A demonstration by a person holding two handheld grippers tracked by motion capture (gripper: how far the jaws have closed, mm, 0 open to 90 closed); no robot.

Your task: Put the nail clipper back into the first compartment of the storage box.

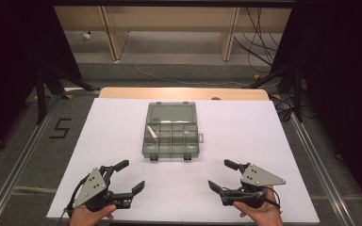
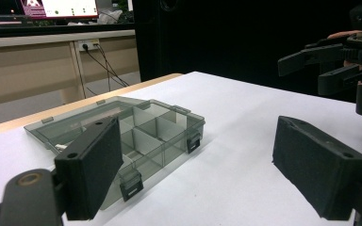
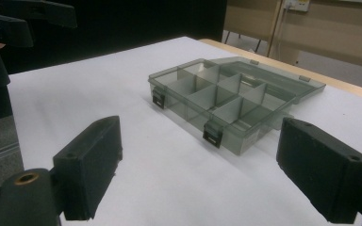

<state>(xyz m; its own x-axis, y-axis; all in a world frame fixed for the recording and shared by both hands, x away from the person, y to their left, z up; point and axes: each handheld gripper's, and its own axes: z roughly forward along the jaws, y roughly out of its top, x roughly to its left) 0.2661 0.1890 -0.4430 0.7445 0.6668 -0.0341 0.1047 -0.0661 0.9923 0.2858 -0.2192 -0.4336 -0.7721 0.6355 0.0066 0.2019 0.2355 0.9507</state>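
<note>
White sheet [image 1: 245, 136] covers the wooden table [image 1: 184, 93]; organizer box [image 1: 171, 131] lies open; left gripper [image 1: 131, 175] and right gripper [image 1: 219, 175] both spread, empty, over grey floor [image 1: 19, 141].

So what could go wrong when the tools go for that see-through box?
The organizer box lies open with its lid flat behind, so a bump might swing the lid. It looks light, so a push from the left tool or right tool could slide it on the white sheet.
</note>
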